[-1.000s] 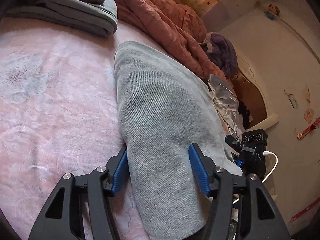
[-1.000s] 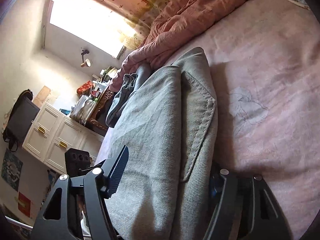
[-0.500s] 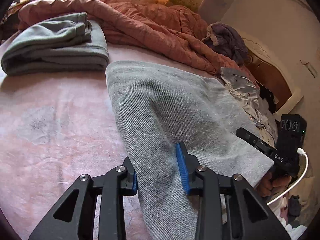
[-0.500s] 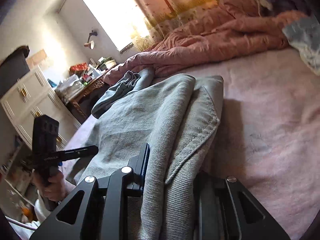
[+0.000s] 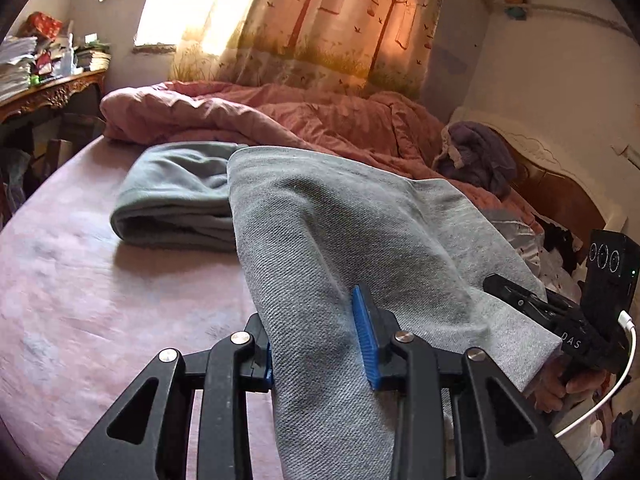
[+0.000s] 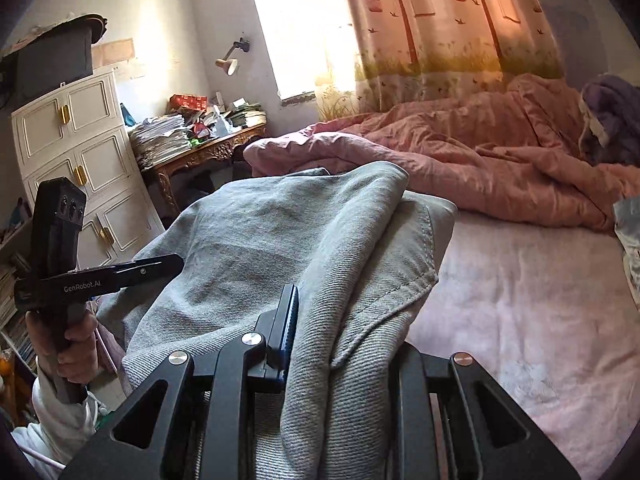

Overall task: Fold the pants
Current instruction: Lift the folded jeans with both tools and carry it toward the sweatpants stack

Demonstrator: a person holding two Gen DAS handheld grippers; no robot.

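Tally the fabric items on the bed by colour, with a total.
Grey: 2, the pants gripped in both claws, and a folded garment lying on the bed
Pink: 2, the sheet and the rumpled quilt
Purple: 1, a bundled cloth near the headboard
Total: 5

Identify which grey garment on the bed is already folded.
The greenish-grey garment lying folded beside the pink quilt; the grey pants hang from both grippers.
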